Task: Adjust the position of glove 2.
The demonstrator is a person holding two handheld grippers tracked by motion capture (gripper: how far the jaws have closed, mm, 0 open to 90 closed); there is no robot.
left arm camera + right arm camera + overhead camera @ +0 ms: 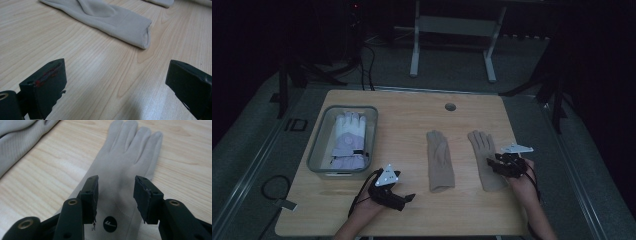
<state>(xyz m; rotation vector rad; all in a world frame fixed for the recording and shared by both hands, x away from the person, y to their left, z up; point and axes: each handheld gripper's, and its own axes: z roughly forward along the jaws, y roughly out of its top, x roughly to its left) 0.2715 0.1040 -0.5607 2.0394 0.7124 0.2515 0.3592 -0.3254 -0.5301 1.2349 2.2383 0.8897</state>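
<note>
Two beige gloves lie flat on the wooden table (412, 115). The left glove (439, 160) has its cuff toward me, and that cuff (125, 25) lies ahead of my left gripper (115, 67). This left gripper (408, 198) rests near the front edge, open, with bare wood between its jaws. The right glove (484, 157) lies palm down with its fingers pointing away. My right gripper (495, 163) hovers over its wrist part, jaws apart. In the right gripper view the glove (125, 157) and its round black logo (110, 224) sit below the open right gripper (116, 182); the pads do not press on the cloth.
A clear plastic bin (319, 150) at the table's left holds a white and lavender pair of gloves (348, 137). A round cable hole (450, 107) is near the far edge. Beyond the table stands a white frame (452, 40) on a dark floor.
</note>
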